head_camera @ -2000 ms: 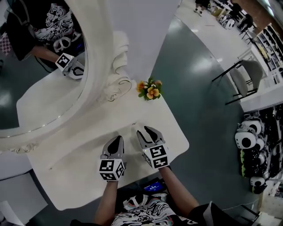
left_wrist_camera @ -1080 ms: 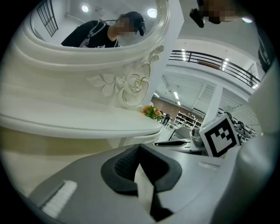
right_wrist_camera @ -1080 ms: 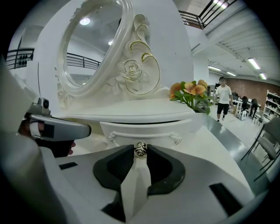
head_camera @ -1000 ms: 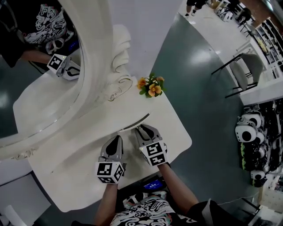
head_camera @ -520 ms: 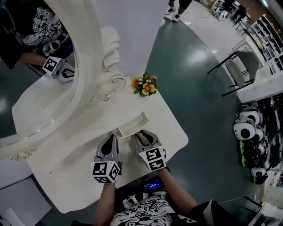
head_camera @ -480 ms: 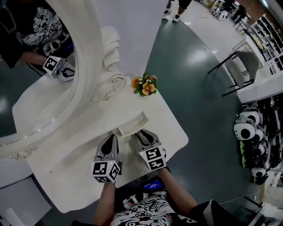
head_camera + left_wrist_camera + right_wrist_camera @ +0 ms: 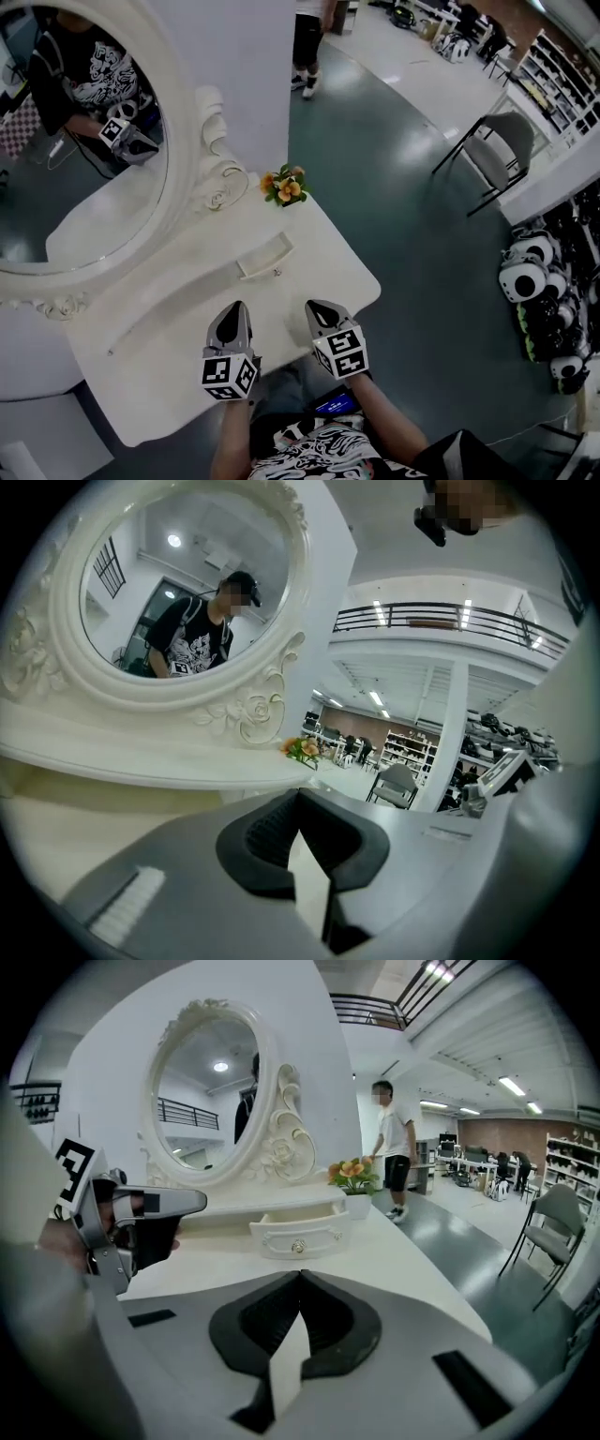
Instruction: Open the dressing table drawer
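The white dressing table (image 7: 323,267) has a small drawer (image 7: 264,255) standing pulled out from under the mirror shelf. In the right gripper view the drawer (image 7: 298,1230) shows its front and round knob (image 7: 298,1246), well ahead of my jaws. My right gripper (image 7: 314,306) hangs over the table's near edge, shut with nothing in it; its tips meet (image 7: 300,1274). My left gripper (image 7: 236,307) is beside it to the left, also shut and empty (image 7: 297,793). Neither gripper touches the drawer.
An oval mirror (image 7: 75,178) in a carved white frame stands at the back of the table. A small pot of orange flowers (image 7: 284,186) sits at the back right corner. A chair (image 7: 487,155) and a standing person (image 7: 394,1147) are on the floor beyond.
The drawer slid out with my right gripper at its front. Both grippers have since drawn back toward the table's near edge, and the right one has let go and shut.
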